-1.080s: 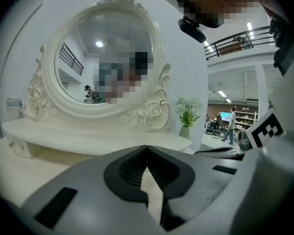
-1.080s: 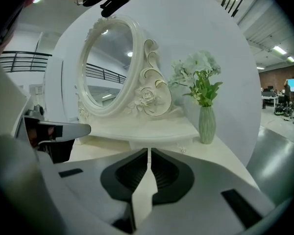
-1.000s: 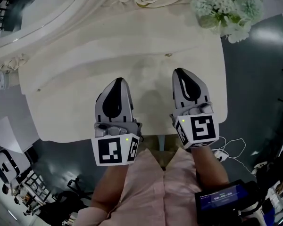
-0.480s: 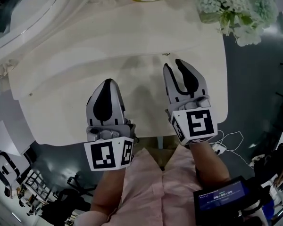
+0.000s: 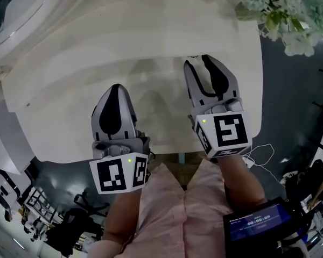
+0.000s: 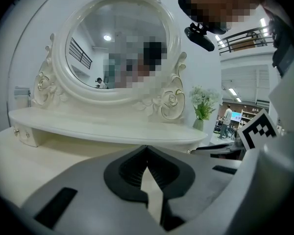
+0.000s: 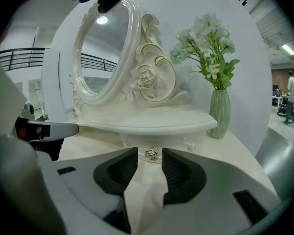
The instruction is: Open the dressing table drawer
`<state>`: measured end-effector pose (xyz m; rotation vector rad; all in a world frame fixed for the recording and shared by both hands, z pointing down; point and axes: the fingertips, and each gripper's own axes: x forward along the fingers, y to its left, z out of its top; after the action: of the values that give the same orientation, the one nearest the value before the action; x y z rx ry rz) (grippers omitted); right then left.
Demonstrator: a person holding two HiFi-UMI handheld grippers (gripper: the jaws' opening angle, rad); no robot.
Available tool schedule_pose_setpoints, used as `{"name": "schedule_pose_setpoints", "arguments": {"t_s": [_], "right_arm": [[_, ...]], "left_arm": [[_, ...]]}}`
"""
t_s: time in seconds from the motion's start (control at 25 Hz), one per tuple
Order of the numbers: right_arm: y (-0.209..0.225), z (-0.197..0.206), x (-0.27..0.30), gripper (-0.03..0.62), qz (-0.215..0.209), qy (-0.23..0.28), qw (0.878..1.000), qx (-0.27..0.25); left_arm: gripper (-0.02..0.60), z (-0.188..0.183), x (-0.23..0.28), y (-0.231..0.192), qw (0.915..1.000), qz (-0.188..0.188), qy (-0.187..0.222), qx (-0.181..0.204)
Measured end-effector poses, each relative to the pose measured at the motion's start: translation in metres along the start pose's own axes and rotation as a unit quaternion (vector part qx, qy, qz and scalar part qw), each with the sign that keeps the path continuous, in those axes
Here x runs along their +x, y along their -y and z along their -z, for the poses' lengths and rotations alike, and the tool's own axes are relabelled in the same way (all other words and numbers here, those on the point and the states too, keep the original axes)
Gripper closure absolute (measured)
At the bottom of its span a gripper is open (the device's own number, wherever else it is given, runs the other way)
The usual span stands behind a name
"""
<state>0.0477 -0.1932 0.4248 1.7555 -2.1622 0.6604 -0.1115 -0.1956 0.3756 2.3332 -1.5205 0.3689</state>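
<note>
The cream dressing table (image 5: pixel 70 79) carries a raised shelf with a small drawer (image 7: pixel 159 142) under it. The drawer's metal rose knob (image 7: pixel 152 152) (image 5: pixel 192 56) sits right in front of my right gripper (image 7: pixel 150 156) (image 5: pixel 197 62). That gripper is open; its jaws have just been opening and the knob stands at the gap between the tips, untouched. My left gripper (image 6: pixel 147 149) (image 5: pixel 114 88) hovers over the tabletop to the left, shut with nothing in it.
A green vase of white flowers (image 7: pixel 219 114) (image 5: pixel 282 9) stands at the right of the shelf. The oval carved mirror (image 6: pixel 117 43) rises behind. Another small knob (image 6: pixel 15 130) shows at the shelf's left end. A screen device (image 5: pixel 255 222) hangs at my lower right.
The right gripper's jaws went from shut to open, and it drew closer to the knob. The left gripper shifted slightly and stayed shut.
</note>
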Motion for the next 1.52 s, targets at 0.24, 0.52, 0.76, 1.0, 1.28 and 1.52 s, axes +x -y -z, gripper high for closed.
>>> {"name": "schedule_pose_setpoints", "arguments": {"t_s": [0.24, 0.52, 0.76, 1.0, 1.28, 1.52], "right_arm": [[-0.001, -0.001, 0.011, 0.448, -0.006, -0.009, 1.000, 0.002], [0.002, 0.000, 0.017, 0.450, -0.003, -0.016, 1.000, 0.010], [0.005, 0.000, 0.017, 0.485, 0.001, -0.017, 1.000, 0.014], [0.003, 0.000, 0.016, 0.487, 0.001, -0.018, 1.000, 0.014], [0.002, 0.004, 0.008, 0.487, 0.003, -0.018, 1.000, 0.016], [0.002, 0.007, 0.004, 0.487, 0.006, -0.017, 1.000, 0.017]], "left_arm": [[0.560, 0.000, 0.003, -0.002, 1.0000, -0.005, 0.000, -0.003], [0.560, 0.000, 0.005, -0.003, 0.9999, -0.007, -0.002, -0.008], [0.560, -0.003, 0.004, -0.002, 0.9999, -0.009, 0.001, -0.008], [0.560, -0.004, 0.000, -0.001, 0.9999, -0.009, 0.002, -0.006], [0.560, -0.006, -0.003, 0.002, 1.0000, -0.007, 0.006, -0.003], [0.560, -0.006, -0.008, 0.006, 1.0000, -0.004, 0.009, 0.000]]}}
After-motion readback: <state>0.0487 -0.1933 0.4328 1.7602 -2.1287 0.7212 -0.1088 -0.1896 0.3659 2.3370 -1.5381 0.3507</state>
